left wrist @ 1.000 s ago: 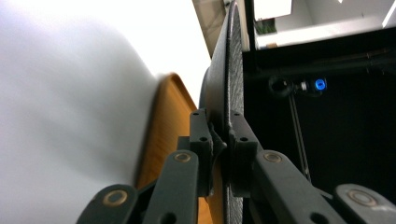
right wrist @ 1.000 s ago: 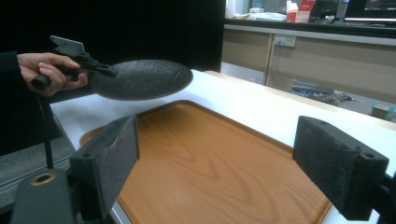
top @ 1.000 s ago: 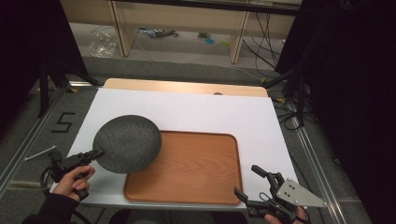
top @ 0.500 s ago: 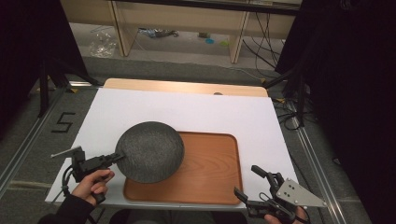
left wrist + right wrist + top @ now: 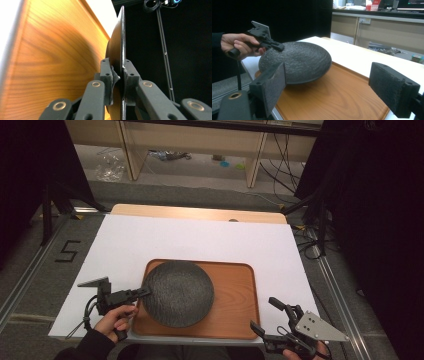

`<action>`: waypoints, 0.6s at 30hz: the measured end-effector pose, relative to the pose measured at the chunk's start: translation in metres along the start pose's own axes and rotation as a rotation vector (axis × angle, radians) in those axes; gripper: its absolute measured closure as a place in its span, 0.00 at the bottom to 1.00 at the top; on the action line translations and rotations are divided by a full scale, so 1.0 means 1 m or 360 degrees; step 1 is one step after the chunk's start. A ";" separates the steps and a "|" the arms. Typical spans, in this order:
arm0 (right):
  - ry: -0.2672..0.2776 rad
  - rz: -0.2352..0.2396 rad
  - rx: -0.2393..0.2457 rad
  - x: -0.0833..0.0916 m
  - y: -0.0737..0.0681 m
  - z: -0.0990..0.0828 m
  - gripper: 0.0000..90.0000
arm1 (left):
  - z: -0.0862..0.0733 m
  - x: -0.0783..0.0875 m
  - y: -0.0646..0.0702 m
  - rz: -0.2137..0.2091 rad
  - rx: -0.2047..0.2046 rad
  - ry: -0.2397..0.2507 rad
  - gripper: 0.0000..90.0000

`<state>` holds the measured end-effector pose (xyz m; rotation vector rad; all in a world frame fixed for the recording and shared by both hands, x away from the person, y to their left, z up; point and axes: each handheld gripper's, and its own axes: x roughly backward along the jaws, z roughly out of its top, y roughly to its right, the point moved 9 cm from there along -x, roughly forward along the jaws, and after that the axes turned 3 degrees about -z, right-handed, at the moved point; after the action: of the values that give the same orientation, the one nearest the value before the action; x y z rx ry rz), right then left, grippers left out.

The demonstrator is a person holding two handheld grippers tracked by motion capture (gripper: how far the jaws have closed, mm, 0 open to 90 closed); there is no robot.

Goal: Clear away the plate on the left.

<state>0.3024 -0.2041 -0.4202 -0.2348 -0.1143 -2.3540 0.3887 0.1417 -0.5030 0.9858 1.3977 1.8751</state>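
Observation:
A dark grey round plate hangs just above the left part of a wooden tray. My left gripper is shut on the plate's left rim. In the left gripper view the plate stands edge-on between the two pads, with the tray beside it. In the right gripper view the plate is held tilted over the tray by the left gripper. My right gripper is open near the tray's front right corner, with nothing between its pads.
The tray lies on a white sheet covering a wooden table. Shelving legs and cables stand on the floor behind. A "5" mark is on the floor at left.
The left gripper has carried the plate rightward from the white sheet to over the tray's left half. The right gripper has stayed in place, open.

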 end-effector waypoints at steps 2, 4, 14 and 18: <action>0.0001 0.0002 0.0004 0.000 0.000 0.000 0.17 | -0.006 -0.006 0.001 0.0001 -0.0008 -0.0036 0.90; 0.0006 -0.0008 -0.0016 0.000 0.000 0.000 0.17 | -0.010 -0.012 0.001 0.0019 -0.0009 -0.0061 0.90; 0.0053 0.0010 -0.0001 -0.001 -0.001 0.003 0.18 | -0.026 -0.033 -0.007 0.0130 -0.0050 -0.0175 0.89; 0.0022 0.0002 0.0001 0.001 -0.001 0.002 0.18 | -0.025 -0.034 -0.006 0.0148 -0.0092 -0.0188 0.89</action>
<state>0.3015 -0.2039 -0.4183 -0.2179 -0.1081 -2.3536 0.3867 0.1030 -0.5202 1.1307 1.2416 1.8804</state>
